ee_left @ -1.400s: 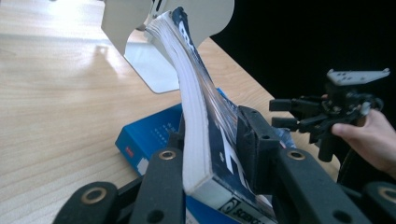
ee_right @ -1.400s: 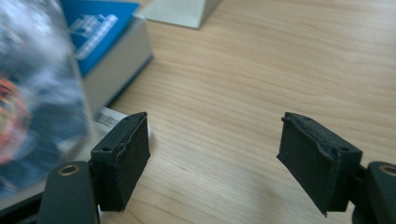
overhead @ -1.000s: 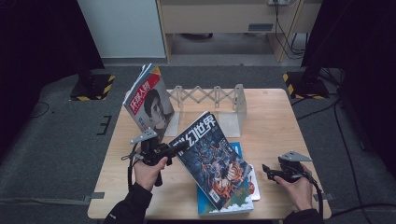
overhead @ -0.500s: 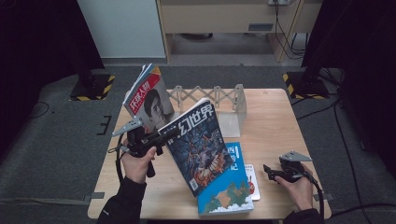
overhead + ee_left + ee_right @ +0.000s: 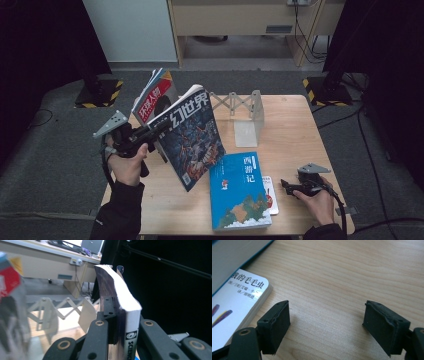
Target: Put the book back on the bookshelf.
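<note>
Wooden table (image 5: pixel 295 145), dark floor around. Left gripper (image 5: pixel 159 129) clamps the dark magazine (image 5: pixel 192 137) by its spine edge, now lifted higher and further left than half a second ago, clear of the blue book (image 5: pixel 237 192), close to the red magazine (image 5: pixel 156 95) at the accordion rack (image 5: pixel 240 107). Right gripper (image 5: pixel 286 185), jaws apart, unmoved beside the white book (image 5: pixel 239 302).
</note>
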A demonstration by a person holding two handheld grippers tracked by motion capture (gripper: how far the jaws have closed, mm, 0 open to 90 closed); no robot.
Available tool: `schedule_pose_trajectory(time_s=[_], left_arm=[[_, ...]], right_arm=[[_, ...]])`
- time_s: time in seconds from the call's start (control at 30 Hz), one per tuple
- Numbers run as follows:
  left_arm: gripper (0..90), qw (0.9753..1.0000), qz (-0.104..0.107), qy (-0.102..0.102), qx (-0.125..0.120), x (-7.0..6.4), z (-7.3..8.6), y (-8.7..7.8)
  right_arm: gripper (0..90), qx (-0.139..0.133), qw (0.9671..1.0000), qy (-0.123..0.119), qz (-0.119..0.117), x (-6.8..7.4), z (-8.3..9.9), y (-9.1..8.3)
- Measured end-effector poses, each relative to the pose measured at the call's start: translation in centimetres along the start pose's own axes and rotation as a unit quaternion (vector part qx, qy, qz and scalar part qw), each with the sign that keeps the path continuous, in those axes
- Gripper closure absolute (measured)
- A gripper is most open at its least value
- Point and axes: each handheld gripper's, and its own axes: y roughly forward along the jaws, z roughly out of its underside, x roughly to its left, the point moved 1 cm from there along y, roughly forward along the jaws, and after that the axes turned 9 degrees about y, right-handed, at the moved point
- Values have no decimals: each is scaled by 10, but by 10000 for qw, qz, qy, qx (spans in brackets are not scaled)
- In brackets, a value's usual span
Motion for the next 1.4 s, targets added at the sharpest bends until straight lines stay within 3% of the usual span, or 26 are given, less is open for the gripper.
schedule_pose_trajectory(time_s=[0.03, 0.3, 0.33, 0.4, 0.67, 0.9, 1.0, 1.27, 1.3, 1.4], left_arm=[[823, 10000, 0, 0, 0, 0, 0, 0], [823, 9975, -687, 183, -49, 21, -7, -19], [823, 9975, -687, 183, -49, 21, -7, -19], [823, 9959, -881, 222, -44, 27, -7, -22], [823, 9914, -1280, 240, -114, 41, -8, -25], [823, 9854, -1641, 432, -140, 45, -9, -10], [823, 9843, -1693, 469, -148, 46, -8, -5], [823, 9800, -1919, 513, -105, 49, 1, 25], [823, 9781, -1998, 580, -97, 50, 4, 32], [822, 9765, -2058, 626, -108, 52, 8, 42]], right_arm=[[204, -9, 10000, 1, 0, 0, 0, 0], [122, -92, 9999, -96, 11, 3, 2, 4], [109, -104, 9999, -106, -14, 3, 3, 5], [105, -121, 9999, -108, -30, 3, 3, 5], [99, -103, 9999, -102, -48, 3, 3, 5], [91, -87, 9999, -125, -64, 3, 3, 5], [86, -93, 9998, -150, -70, 3, 3, 6], [76, -83, 9998, -178, -80, 3, 3, 6], [74, -66, 9998, -183, -92, 3, 2, 6], [73, -64, 9998, -171, -91, 3, 2, 6]])
